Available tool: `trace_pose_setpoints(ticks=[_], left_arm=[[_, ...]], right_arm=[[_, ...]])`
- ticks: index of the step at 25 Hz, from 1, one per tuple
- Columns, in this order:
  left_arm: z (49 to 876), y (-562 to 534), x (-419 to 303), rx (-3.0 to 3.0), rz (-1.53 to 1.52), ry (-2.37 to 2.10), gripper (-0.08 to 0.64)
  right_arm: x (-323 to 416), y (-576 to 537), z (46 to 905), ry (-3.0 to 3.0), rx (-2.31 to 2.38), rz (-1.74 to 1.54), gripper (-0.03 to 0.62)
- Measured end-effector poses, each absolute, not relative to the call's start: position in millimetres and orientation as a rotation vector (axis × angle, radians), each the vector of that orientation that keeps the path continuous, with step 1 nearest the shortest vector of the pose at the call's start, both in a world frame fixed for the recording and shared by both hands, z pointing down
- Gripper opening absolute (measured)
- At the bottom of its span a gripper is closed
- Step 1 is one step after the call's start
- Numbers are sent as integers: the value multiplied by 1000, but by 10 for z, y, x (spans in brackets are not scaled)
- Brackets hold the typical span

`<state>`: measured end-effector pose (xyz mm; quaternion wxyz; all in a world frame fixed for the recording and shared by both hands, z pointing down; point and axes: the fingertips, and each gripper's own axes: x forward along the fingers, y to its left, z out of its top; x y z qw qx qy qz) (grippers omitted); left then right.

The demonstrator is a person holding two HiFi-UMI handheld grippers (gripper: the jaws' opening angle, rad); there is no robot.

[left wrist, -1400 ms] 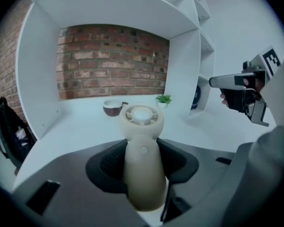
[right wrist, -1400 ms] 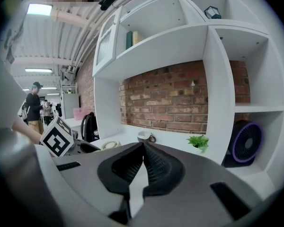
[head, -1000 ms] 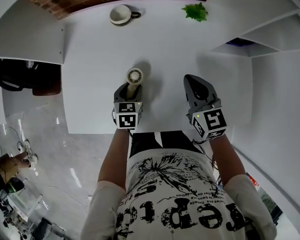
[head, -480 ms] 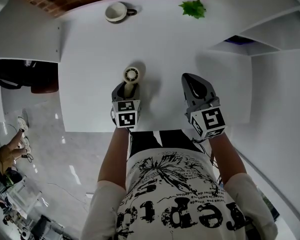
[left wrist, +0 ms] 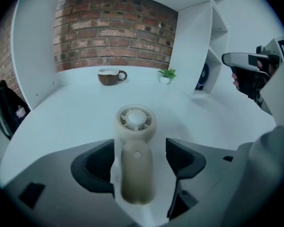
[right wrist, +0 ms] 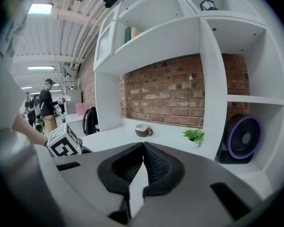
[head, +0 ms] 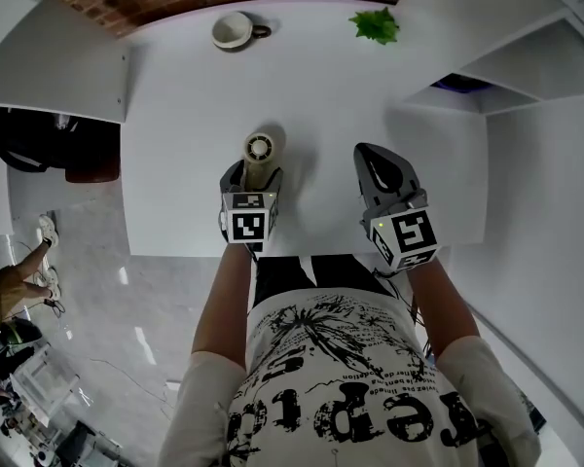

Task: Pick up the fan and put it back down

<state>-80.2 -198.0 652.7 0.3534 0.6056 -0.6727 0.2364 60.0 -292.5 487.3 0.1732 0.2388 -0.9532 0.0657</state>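
The fan [left wrist: 135, 141], small and cream, has a round vented head facing upward and a smooth, rounded handle. It rests on the white table [head: 331, 86] with the handle between the jaws of the left gripper [head: 252, 176], which are opening and no longer pinch it. The right gripper [right wrist: 143, 148] hangs near, jaws closed together on nothing.

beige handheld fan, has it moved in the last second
No. The beige handheld fan stands just as far from the brown cup as before.

White printed T-shirt [head: 341, 377] — grey grippers [head: 251, 177] [head: 372, 158]
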Motion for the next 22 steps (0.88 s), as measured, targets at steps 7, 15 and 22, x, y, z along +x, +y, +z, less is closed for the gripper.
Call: trace_pose_setpoints(ticks=[7,15,22], left_arm=[[5956,-2063,-943,1642,555,-1818,333],[4785,-2237,-1010,1889,424,-1940,331],[3591,-2124,-1125,2170,300,-2130,203]], right_arm=[[545,-2879,4631,-2732,697,136,15],[410,-2788,4249,-2785,730,77,15],[255,-2682,3813,-2863,768,53,15]])
